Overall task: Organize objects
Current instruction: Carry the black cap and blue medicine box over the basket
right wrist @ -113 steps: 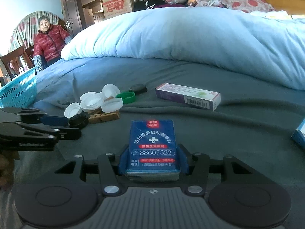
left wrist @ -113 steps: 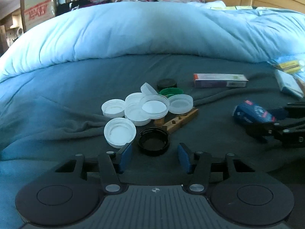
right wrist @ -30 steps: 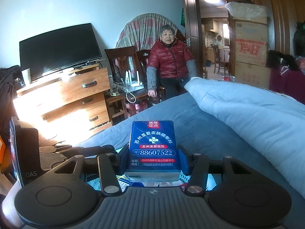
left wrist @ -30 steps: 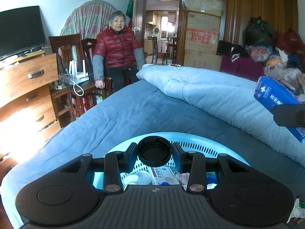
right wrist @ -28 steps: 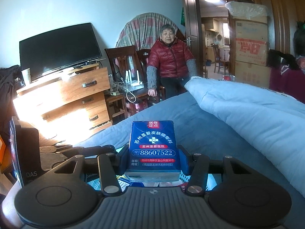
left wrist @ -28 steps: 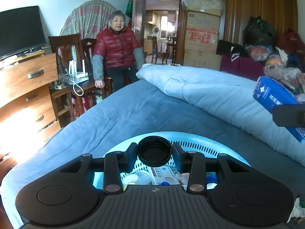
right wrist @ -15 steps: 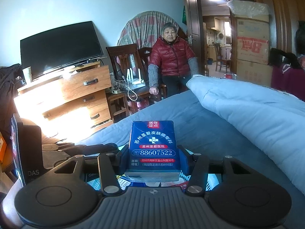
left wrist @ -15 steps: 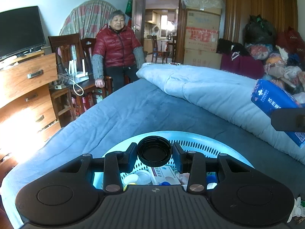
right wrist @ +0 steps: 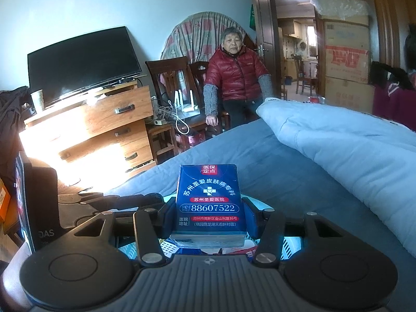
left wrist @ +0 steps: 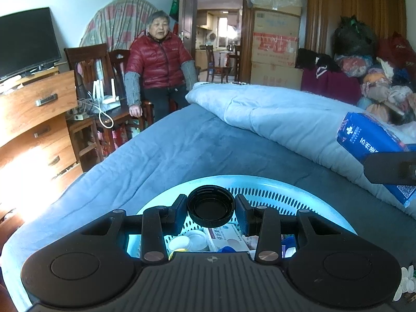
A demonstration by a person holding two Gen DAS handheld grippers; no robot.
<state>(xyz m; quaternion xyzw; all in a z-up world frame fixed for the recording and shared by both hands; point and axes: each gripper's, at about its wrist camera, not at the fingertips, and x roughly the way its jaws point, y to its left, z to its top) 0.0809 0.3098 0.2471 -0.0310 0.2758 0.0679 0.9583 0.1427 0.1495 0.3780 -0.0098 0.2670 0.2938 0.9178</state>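
Left wrist view: the left gripper (left wrist: 211,210) grasps a black cap (left wrist: 210,206) between its two pads, open side facing the camera. Directly below and ahead of the fingertips sits a light blue basket (left wrist: 262,186) on the grey bedspread (left wrist: 182,150); through the gap under the cap, white lids (left wrist: 187,240) and a small printed box (left wrist: 228,236) lie inside the basket. To the right of this gripper, the blue packet (left wrist: 369,143) appears tilted, its lower part hidden behind a dark finger of the other tool.

Right wrist view: the right gripper (right wrist: 209,217) is clenched on the blue packet (right wrist: 210,202), which stands upright between the pads with its printed face to the camera. Part of the basket (right wrist: 291,244) shows beneath the packet. The left gripper (right wrist: 124,201) lies to the left, at about the same level.

Compared with the frames from nearly four seconds before: the cap then lay on the bedspread just ahead of open left jaws, beside a cluster of white lids; it is now lifted and held over the basket. The packet was already gripped then, above the bedspread; it is now beside the cap at the basket. Over the last second neither grip has changed, and the packet has drifted only slightly lower in the left view.

A light blue quilt (left wrist: 286,119) lies beyond the basket; a seated person in a red jacket (right wrist: 235,78) faces the bed.
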